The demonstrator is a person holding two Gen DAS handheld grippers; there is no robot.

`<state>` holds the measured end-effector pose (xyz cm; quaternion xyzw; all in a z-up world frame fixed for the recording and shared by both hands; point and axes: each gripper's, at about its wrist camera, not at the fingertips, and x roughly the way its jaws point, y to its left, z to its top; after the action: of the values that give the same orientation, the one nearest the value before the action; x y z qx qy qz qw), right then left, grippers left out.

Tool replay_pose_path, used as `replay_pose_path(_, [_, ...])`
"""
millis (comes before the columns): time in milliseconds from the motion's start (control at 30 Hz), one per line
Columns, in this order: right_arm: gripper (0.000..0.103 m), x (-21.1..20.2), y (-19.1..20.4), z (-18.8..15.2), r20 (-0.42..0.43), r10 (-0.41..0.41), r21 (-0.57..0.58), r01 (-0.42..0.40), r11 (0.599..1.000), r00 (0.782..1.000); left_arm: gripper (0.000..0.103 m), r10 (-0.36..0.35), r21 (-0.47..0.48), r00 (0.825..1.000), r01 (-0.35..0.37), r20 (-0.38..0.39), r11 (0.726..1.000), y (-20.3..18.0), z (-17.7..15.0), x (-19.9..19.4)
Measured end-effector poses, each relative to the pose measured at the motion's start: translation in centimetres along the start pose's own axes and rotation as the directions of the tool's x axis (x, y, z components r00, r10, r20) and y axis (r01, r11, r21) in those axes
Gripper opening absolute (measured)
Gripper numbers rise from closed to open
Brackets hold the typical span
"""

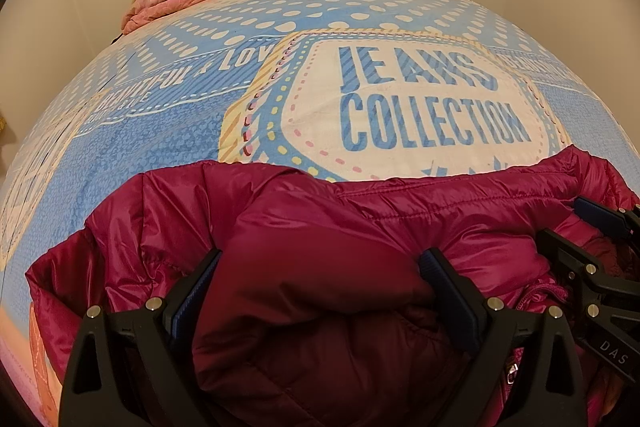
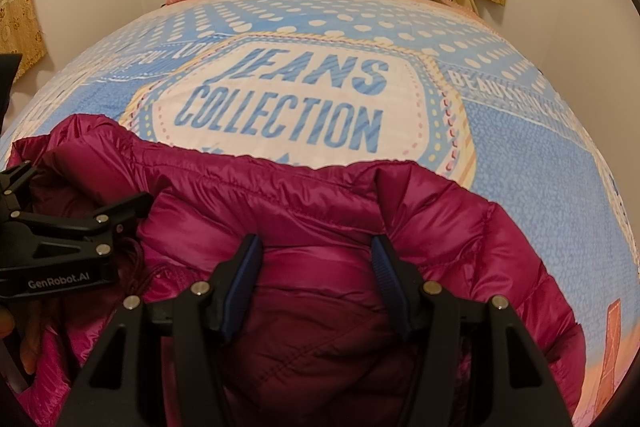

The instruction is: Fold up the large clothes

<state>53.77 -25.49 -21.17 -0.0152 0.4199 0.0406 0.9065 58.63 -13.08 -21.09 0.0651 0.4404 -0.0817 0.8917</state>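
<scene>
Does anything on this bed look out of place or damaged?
Nothing looks damaged. The magenta puffer jacket lies bunched at the near end of the bedspread, with both grippers' pads pressed into it.
</scene>
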Motion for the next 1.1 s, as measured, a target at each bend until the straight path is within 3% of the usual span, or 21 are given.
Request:
replay_pose_path(267, [0.062, -0.2, -0.1, 0.7, -0.031, -0.008, -0.026, 0.008, 1.000, 0.999, 0.099, -0.008, 0.002, 0.999, 0.008, -0.034, 1.000, 0.5, 0.7, -0.2])
replay_pose_path(333, [0.064, -1.4, -0.4, 1.0, -0.033, -0.011, -0.017, 0.010, 1.000, 0.999, 0.098, 0.003, 0.005, 1.000, -0.003, -0.019, 1.000, 1.2, 1.1, -2.2])
replay_pose_path(400, [0.068, -3.9, -1.3, 0.9, 0.002, -0.008, 0.017, 0.008, 1.000, 1.000, 0.098, -0.044, -0.016, 0.998, 0.045, 0.036, 0.999, 2.3, 1.2, -5.5])
replay_pose_path(500, [0.081, -8.3, -2.6, -0.9, 0.038, 0.013, 0.044, -0.015, 0.999, 0.999, 0.098, -0.070, -0.003, 0.994, 0.071, 0.084, 0.998, 4.2, -0.4, -10.7])
replay_pose_path(600, [0.083, -12.2, -3.9, -5.1, 0.021, 0.029, 0.051, -0.030, 0.998, 0.999, 0.098, -0.048, 0.032, 0.993, 0.044, 0.110, 0.999, 6.0, -4.1, -15.0])
replay_pose_path(700, [0.083, -14.9, -4.9, -9.5, -0.020, 0.019, 0.065, -0.018, 0.998, 1.000, 0.098, 0.007, 0.055, 0.995, -0.012, 0.102, 0.998, 8.0, -10.0, -17.9])
replay_pose_path(867, [0.083, -19.5, -5.4, -18.3, -0.065, 0.024, 0.114, -0.017, 0.993, 0.998, 0.098, 0.056, 0.048, 0.997, -0.059, 0.060, 0.997, 10.7, -19.2, -20.4])
replay_pose_path(1000, [0.083, -22.1, -4.4, -23.5, -0.081, -0.025, 0.122, 0.034, 0.992, 0.996, 0.098, 0.051, 0.010, 0.998, -0.051, 0.027, 0.999, 12.0, -24.4, -22.0])
replay_pose_path(1100, [0.083, -23.3, -4.2, -25.8, -0.088, -0.011, 0.171, 0.026, 0.985, 0.996, 0.098, 0.017, -0.010, 1.000, -0.017, 0.009, 1.000, 12.6, -27.5, -23.1])
